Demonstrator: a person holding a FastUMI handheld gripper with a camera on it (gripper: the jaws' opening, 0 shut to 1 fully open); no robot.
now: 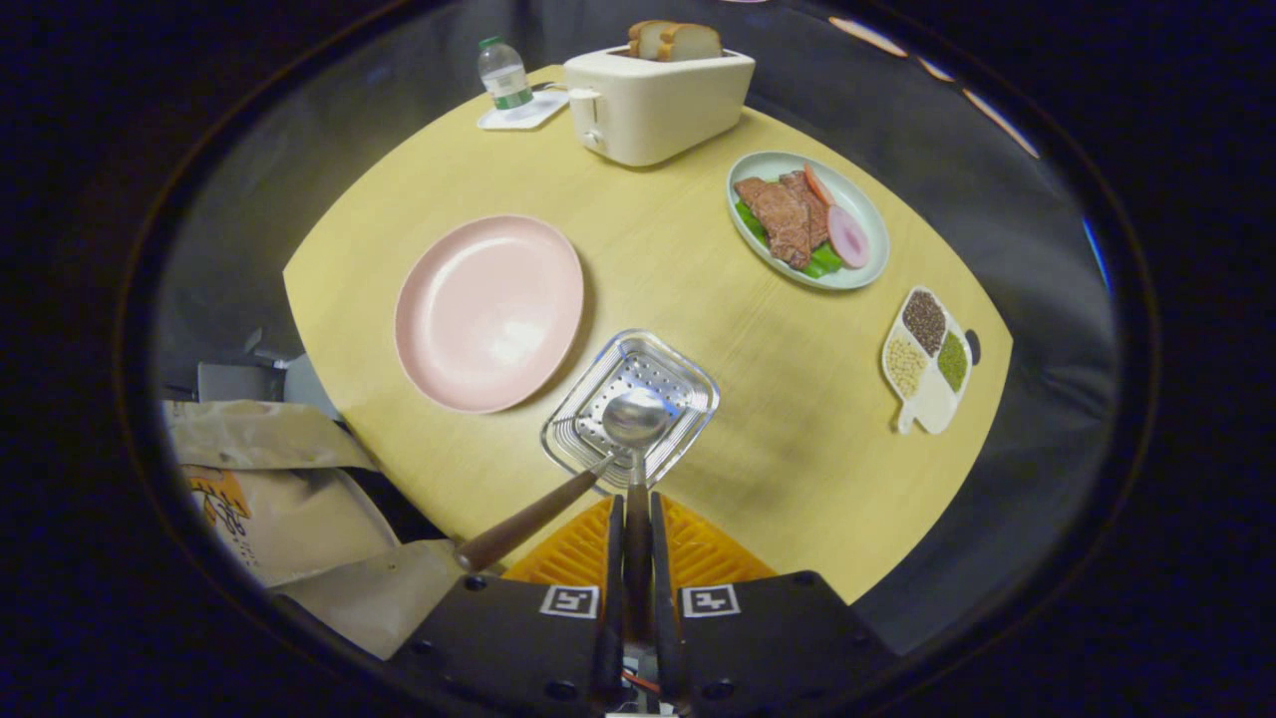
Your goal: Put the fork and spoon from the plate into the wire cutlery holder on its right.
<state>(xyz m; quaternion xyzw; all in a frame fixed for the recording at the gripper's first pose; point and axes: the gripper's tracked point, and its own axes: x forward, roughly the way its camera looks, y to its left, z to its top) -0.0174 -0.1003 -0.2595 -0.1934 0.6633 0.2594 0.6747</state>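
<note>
I look straight down into the wire cutlery holder [690, 379], which stands on the yellow table just right of the pink plate [488, 309]. The plate holds nothing. My gripper [636, 504] is shut on the dark handle of the spoon [634, 417], whose bowl hangs over the holder's mouth, just ahead of the fingers. A second utensil with a brown handle [528, 524] leans out of the holder toward the left of the fingers. Its head is hidden inside the holder behind the spoon, so I cannot confirm it is the fork.
Beyond the holder stand a cream toaster [658, 105] with bread slices, a water bottle [502, 75] on a white coaster, an oval plate of meat [807, 219] and a divided dish of beans [927, 359]. Paper bags [269, 489] lie off the table's left edge.
</note>
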